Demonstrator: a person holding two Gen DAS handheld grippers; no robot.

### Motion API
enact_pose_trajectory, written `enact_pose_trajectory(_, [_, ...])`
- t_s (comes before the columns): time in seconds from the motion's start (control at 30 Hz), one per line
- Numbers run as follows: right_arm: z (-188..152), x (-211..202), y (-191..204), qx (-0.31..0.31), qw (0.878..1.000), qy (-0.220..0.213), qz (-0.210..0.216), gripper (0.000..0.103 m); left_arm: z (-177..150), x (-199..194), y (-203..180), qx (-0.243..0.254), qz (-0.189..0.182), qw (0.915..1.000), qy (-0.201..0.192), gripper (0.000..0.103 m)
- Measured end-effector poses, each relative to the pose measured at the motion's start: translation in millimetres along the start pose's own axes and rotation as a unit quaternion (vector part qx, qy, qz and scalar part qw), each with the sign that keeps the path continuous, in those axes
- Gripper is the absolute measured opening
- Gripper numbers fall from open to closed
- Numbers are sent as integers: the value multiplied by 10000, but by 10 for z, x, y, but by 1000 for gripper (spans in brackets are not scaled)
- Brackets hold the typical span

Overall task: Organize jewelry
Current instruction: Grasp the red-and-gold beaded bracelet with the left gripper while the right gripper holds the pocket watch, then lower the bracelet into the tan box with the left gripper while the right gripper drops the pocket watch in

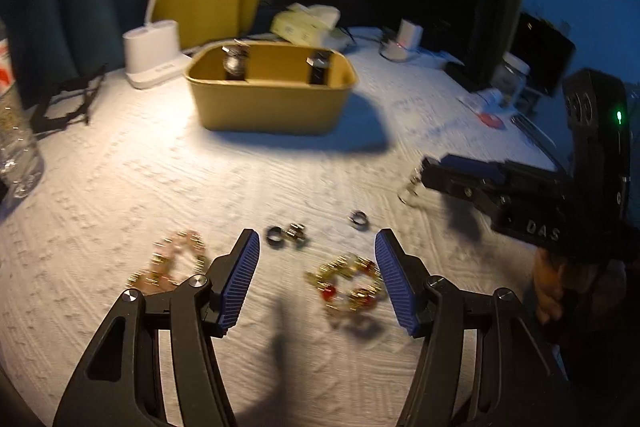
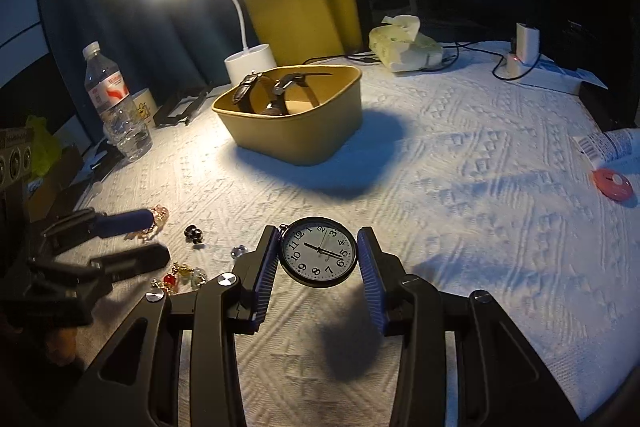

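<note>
My right gripper (image 2: 318, 253) is shut on a round pocket watch (image 2: 318, 251) with a white dial, held above the white cloth. In the left wrist view the right gripper (image 1: 430, 175) shows at the right. My left gripper (image 1: 316, 251) is open and empty, low over the cloth. A gold and red bracelet (image 1: 348, 281) lies between its fingers, toward the right one. A pink and gold bracelet (image 1: 172, 261) lies to its left. Small rings (image 1: 286, 235) and another ring (image 1: 359, 218) lie ahead. A tan box (image 1: 272, 87) holds wristwatches (image 2: 276, 89).
A white desk lamp (image 2: 250, 61) stands behind the box. A water bottle (image 2: 114, 103) and a black stand (image 1: 66, 103) are at the left. A tissue pack (image 2: 402, 45), a charger (image 2: 520, 53) and a red disc (image 2: 612, 183) are at the right.
</note>
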State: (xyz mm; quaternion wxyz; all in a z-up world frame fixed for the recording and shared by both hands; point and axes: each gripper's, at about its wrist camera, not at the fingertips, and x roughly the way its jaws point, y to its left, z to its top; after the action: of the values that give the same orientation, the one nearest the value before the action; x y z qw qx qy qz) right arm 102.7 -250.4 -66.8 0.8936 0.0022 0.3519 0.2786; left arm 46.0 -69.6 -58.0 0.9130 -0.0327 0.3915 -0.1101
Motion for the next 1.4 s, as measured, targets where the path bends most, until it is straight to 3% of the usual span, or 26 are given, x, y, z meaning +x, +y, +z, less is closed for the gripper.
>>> enact_pose_trajectory(0.23, [-42, -32, -105, 108, 9999, -32, -14, 40, -98, 132, -187, 292, -73, 9987, 406, 64])
enact_pose_trajectory(0.3, [-46, -39, -121, 123, 9999, -41, -15, 40, -128, 192, -218, 443, 111, 9974, 549, 64])
enact_pose_trajectory(0.4, [-44, -47, -134, 133, 9999, -59, -7, 40, -161, 206, -301, 842, 313, 9947, 502, 63])
enact_pose_trajectory(0.47, [-37, -46, -125, 126, 9999, -73, 5, 40, -161, 200, -285, 840, 263, 9950, 480, 61])
enact_pose_trajectory(0.53, [-30, -52, -106, 110, 9999, -93, 11, 40, -163, 177, -283, 903, 205, 9948, 436, 38])
enact_pose_trajectory(0.67, [-3, -48, -61, 55, 9999, -112, 16, 40, -152, 157, -250, 893, 279, 9948, 405, 21])
enact_pose_trajectory(1.07, [191, -33, 58, -145, 9996, -242, 57, 40, 2, 30, -134, 623, 44, 9980, 56, 20])
enact_pose_trajectory(1.4, [461, 60, 174, -338, 9986, -381, 153, 40, 293, -39, 44, 518, 126, 9980, -326, 20])
